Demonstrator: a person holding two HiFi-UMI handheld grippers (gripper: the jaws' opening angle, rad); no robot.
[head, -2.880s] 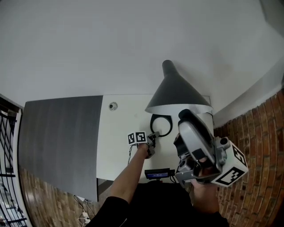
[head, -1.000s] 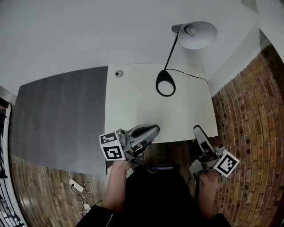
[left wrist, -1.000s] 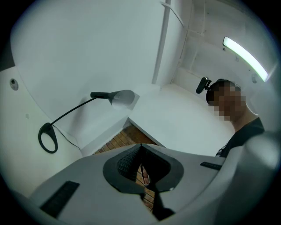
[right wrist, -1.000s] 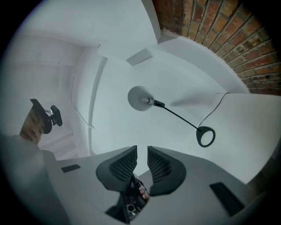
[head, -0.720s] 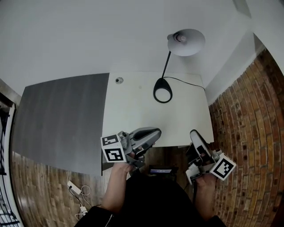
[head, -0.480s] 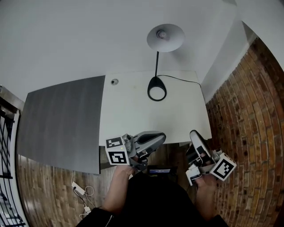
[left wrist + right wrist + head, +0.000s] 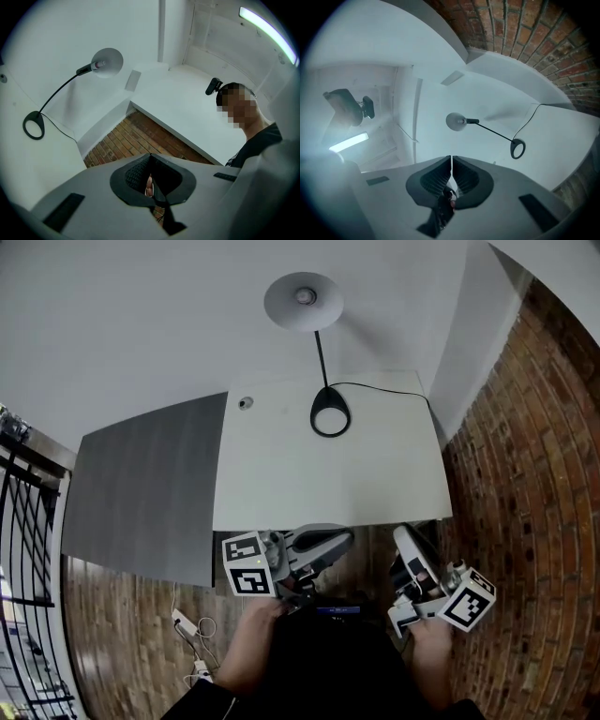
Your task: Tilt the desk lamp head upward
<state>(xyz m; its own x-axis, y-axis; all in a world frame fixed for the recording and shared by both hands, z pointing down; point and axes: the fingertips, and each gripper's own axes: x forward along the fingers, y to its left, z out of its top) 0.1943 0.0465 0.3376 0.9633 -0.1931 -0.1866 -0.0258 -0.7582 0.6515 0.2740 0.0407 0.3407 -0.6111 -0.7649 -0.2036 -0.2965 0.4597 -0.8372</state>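
The lamp head (image 7: 303, 300) stands over the far edge of the table (image 7: 281, 474), on a thin stem above its ring base (image 7: 330, 417). Its pale round face looks turned up toward you, so the tilt reads as done. You hold both tools low, off the near edge and well apart from the lamp, likely because nothing remains to grip. Your left hand-held gripper (image 7: 344, 538) has its jaws together with nothing between them. Your right hand-held gripper (image 7: 403, 536) is likewise closed and empty. The cord (image 7: 384, 387) trails right from the base.

Small round thing (image 7: 246, 403) on the desk (image 7: 281, 479) left of the lamp (image 7: 303, 301), too small for identification
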